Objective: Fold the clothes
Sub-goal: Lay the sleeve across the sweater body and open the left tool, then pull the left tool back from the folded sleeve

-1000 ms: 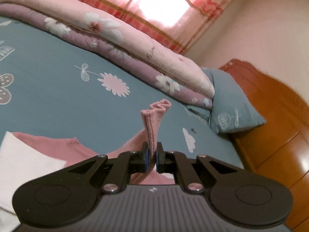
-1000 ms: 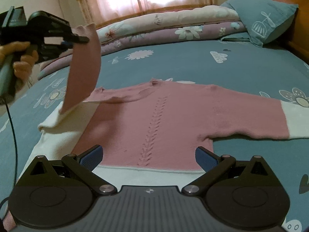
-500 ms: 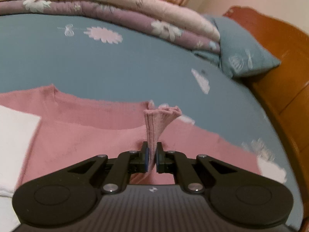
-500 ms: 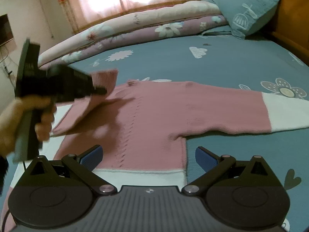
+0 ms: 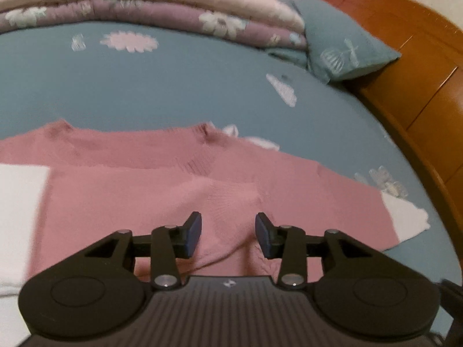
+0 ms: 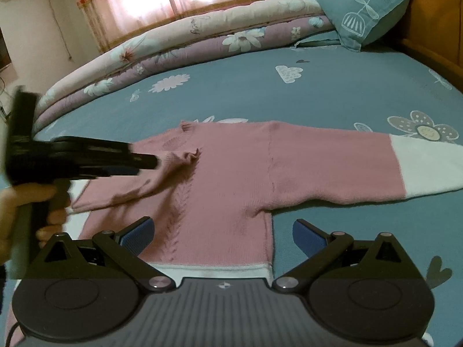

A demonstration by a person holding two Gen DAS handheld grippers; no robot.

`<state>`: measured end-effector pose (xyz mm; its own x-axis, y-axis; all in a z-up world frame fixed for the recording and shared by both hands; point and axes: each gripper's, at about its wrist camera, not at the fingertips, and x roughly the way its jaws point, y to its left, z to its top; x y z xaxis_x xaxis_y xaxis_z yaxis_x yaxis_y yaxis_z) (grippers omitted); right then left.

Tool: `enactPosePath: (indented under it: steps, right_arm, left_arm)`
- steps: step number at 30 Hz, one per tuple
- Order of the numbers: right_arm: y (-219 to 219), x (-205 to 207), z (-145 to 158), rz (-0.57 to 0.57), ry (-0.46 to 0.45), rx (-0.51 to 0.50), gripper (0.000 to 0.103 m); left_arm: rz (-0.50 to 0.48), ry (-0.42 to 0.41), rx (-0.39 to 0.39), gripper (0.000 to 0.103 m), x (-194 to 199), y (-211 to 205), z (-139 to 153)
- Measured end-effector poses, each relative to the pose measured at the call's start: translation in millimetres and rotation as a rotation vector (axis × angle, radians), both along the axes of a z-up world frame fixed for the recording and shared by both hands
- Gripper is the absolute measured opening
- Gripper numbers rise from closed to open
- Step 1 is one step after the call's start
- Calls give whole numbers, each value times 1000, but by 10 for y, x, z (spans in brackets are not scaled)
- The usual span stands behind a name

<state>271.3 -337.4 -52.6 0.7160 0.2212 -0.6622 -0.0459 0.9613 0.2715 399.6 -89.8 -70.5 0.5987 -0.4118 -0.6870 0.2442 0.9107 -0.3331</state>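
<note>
Left gripper (image 5: 228, 238): jaws opening, dropping the sleeve (image 6: 173, 163) just carried across the sweater (image 6: 231, 179).
Right gripper (image 6: 222, 235): hovering wide, empty.
Fold: first sleeve is lying in.

Open blue sheet (image 6: 332, 92) lies beyond the sweater (image 6: 231, 179); the folded quilt (image 6: 179, 55) and pillow (image 6: 361, 8) wall the far edge.

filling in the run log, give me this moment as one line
step: first sleeve fold | left tongs: opening, sleeve cuff dropped on pink sweater chest | right tongs: open, empty, at hem | other sleeve: flat on bedsheet
</note>
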Motion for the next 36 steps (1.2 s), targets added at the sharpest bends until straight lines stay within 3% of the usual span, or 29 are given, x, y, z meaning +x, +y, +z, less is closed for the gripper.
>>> enactPosePath:
  steps: [5,7,10,14,16,19,22,26,31,36]
  right_arm:
    - [-89,63,-33,3,17,149,103]
    - [-127,104,-88,-11,38,210,103]
    - [-128,155,-171,-24,70,262,103]
    - [-31,221,-236,-17,83,300,103]
    - [52,252,-244,-7,75,310,103]
    - [183,285,-267,13,65,315,103]
    - [294,276,-313,28,63,282,103]
    - [364,276,-346,21,57,244,103]
    - [380,262,-386,7,66,245,103]
    - [419,231,-379,23,59,246,103]
  left_arm:
    - [81,-119,-30,62,-333,815,385]
    - [147,-185,-6,65,-513,1210,482]
    - [276,-288,81,69,-811,1727,481]
    - [386,-315,221,71,-1037,2149,190]
    - [399,-307,256,71,-1096,2250,29]
    - [347,-303,262,72,-1150,2292,-136]
    - [313,-347,301,74,-1210,2226,-211]
    - [209,-365,441,79,-1259,2049,-208]
    - [223,-369,575,80,-1177,1887,-385]
    - [264,-400,575,81,-1210,1878,-388]
